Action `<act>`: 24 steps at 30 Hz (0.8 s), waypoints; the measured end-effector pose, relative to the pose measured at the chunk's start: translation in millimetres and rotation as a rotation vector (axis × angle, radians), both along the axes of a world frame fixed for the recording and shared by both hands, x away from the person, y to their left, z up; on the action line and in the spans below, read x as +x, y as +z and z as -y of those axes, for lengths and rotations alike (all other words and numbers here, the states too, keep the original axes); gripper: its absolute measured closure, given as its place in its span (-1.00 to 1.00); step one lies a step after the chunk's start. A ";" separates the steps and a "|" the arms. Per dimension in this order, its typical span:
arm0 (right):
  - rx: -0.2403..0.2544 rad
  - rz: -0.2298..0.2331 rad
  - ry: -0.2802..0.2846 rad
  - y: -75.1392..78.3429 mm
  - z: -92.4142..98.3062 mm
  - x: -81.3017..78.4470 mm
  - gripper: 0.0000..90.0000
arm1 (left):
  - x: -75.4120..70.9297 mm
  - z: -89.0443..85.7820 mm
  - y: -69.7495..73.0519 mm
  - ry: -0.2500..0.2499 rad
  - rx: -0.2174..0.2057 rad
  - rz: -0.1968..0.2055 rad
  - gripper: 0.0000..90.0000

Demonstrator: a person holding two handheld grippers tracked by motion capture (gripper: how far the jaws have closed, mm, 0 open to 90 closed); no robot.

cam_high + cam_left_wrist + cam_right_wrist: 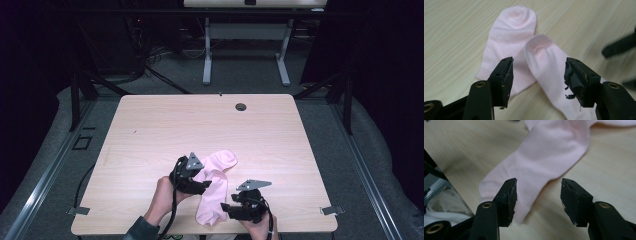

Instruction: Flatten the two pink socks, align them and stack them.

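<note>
1. Evidently the work in hand is pairing or folding two pink socks, and it looks to be at the approach stage: both claws hang over the cloth and neither has a grip.
2. Both socks lie on the table (150,125) near its front edge, between the two hands. The upper sock (509,37) lies flat with its rounded end away from the person; the lower sock (549,65) crosses over it, so the two touch and overlap in the middle.
3. The left gripper (537,75) is released, its jaws spread wide. They straddle the overlap, one jaw over the upper sock, the other over the lower sock's far edge. Whether the tips touch the cloth I cannot tell; nothing is pinched.
4. The right gripper (537,195) is also released and wide open. It sits at the lower sock's near end (506,185), close to the table edge; one jaw is over the cloth, the other over bare wood.
5. The next move probably calls for lowering a claw until one jaw slides under a sock edge, then closing on a thin layer. The cloth is limp and may bunch or drag its neighbour, so the grip should take one sock alone.
</note>
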State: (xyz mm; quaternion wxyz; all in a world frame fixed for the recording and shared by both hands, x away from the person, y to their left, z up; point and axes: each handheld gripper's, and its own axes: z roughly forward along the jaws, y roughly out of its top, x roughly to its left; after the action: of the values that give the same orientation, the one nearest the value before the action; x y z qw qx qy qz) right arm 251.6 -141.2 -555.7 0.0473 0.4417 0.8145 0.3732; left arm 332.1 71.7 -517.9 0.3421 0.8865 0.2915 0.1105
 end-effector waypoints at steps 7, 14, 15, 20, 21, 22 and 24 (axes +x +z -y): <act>-0.030 -0.022 0.026 -11.5 -13.0 -14.3 0.13 | 27.4 22.8 -11.7 -0.034 0.057 -0.054 0.23; -0.091 0.001 0.032 -15.1 -18.3 -17.0 0.30 | 37.8 31.1 -21.9 -0.060 0.082 -0.075 0.53; -0.118 0.013 0.031 -14.7 -19.3 -17.8 0.46 | 37.3 31.8 -22.3 -0.060 0.081 -0.066 0.71; -0.110 0.020 0.047 -16.0 -19.6 -17.9 0.73 | 35.2 27.5 -19.9 -0.045 0.061 -0.036 0.96; -0.102 0.012 0.047 -16.0 -18.3 -17.4 0.77 | 34.7 25.4 -19.4 -0.041 0.056 -0.031 0.97; -0.104 0.009 0.055 -15.5 -13.6 -15.9 0.85 | 33.8 22.9 -18.8 -0.030 0.054 -0.020 0.97; -0.082 0.013 0.038 -16.6 -12.5 -15.7 0.87 | 31.9 16.4 -17.2 -0.012 0.035 -0.006 0.97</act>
State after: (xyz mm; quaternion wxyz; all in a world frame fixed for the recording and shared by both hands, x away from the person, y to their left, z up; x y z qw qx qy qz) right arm 235.8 -128.7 -572.3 0.0636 0.4212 0.8370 0.3435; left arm 364.0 55.3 -535.1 0.3264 0.8944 0.2851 0.1109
